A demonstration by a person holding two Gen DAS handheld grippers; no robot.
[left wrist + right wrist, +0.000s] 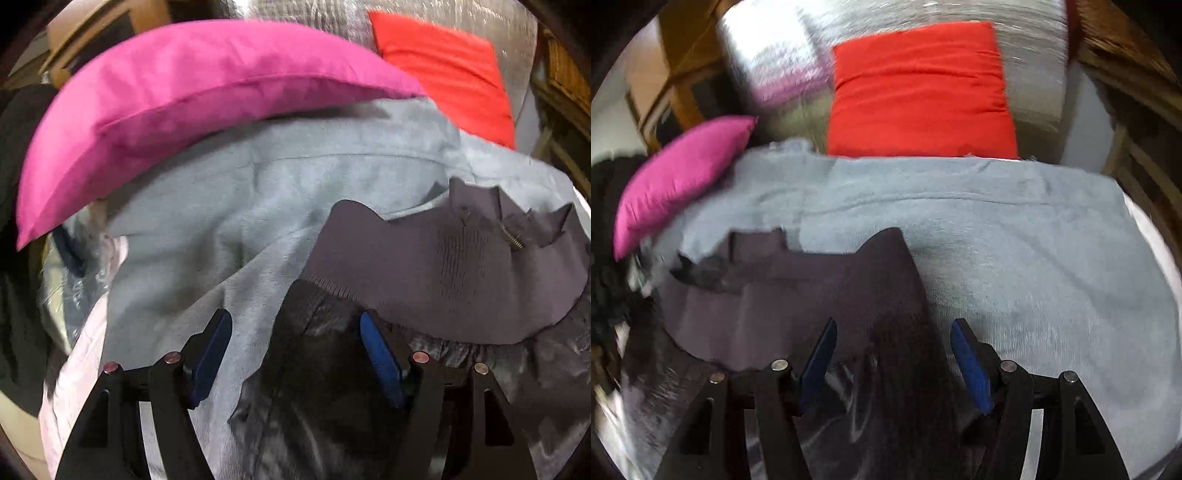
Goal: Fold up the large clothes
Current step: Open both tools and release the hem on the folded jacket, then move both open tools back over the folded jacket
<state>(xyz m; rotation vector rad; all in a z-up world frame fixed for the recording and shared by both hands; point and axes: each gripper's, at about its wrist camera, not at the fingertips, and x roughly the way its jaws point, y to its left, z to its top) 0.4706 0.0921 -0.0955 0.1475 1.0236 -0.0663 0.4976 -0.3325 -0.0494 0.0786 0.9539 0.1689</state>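
A dark jacket with a shiny black body (325,387) and a dull purple-grey knit collar (443,258) with a zipper lies on a light blue-grey blanket (221,229). My left gripper (295,350) is open, its jaws standing over the jacket's left edge where it meets the blanket. In the right wrist view the same jacket (798,295) lies on the blanket (1034,258). My right gripper (892,354) is open, its jaws straddling a raised dark fold of the jacket. Neither gripper holds cloth.
A magenta pillow (166,99) lies at the back left; it also shows in the right wrist view (679,173). A red pillow (919,88) stands behind the blanket against a silvery backrest (768,48). Wooden furniture (1137,122) flanks both sides. Pale pink cloth (74,387) lies left.
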